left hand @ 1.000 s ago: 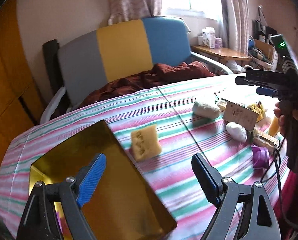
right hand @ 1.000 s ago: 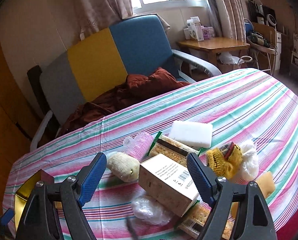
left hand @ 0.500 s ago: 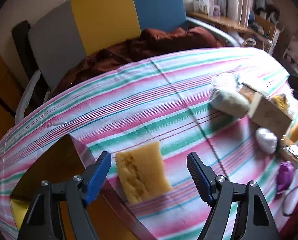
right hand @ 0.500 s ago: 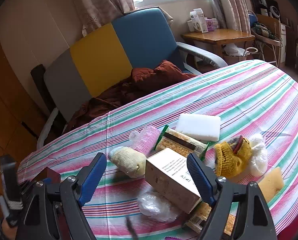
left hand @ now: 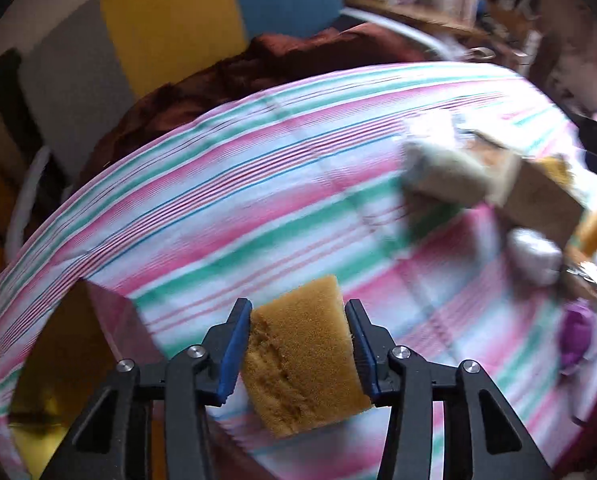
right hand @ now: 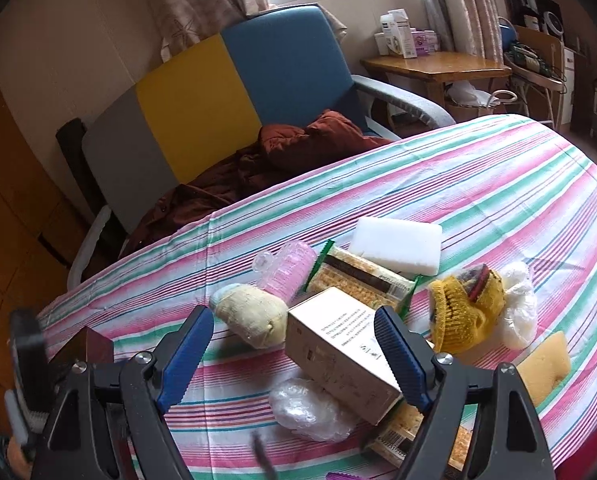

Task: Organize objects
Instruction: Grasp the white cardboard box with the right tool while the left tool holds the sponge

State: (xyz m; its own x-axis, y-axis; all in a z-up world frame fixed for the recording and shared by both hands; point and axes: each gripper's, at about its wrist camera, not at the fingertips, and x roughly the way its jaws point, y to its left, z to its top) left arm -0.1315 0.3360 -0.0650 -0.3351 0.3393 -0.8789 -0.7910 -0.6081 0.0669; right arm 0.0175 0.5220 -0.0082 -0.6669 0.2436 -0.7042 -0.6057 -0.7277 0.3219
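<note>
Left wrist view: the yellow sponge (left hand: 304, 354) sits squarely between the fingers of the left gripper (left hand: 298, 344), on the striped surface (left hand: 226, 216).
Left fingers: closing on the sponge; both blue pads already touch its two side faces, so it reads as gripped.
Sponge long axis: runs away from the camera, along the line of the fingers, with its far end just past the fingertips and its near end deep toward the palm of the tool.
Sponge tilt: slightly skewed, the near end swung toward the right finger (left hand: 360, 344).
Gold box: the open gold box (left hand: 62, 344) lies just beside the left finger (left hand: 234, 348), toward the left edge of this view; its near corner almost meets the sponge.
Coming move, as a judgement: a short carry sideways to the left and over the box rim should do it; the sponge has to clear the rim first.
Right wrist view: the right gripper (right hand: 294, 344) hangs with its fingers spread wide and nothing between them, above the cardboard box (right hand: 338, 344) in the pile.
Second sponge: another yellow sponge (right hand: 544, 366) lies at the right of that pile, well apart from the gold box.
Nearer hand: the left, by far, for the box drop; the right is nearer the pile.
</note>
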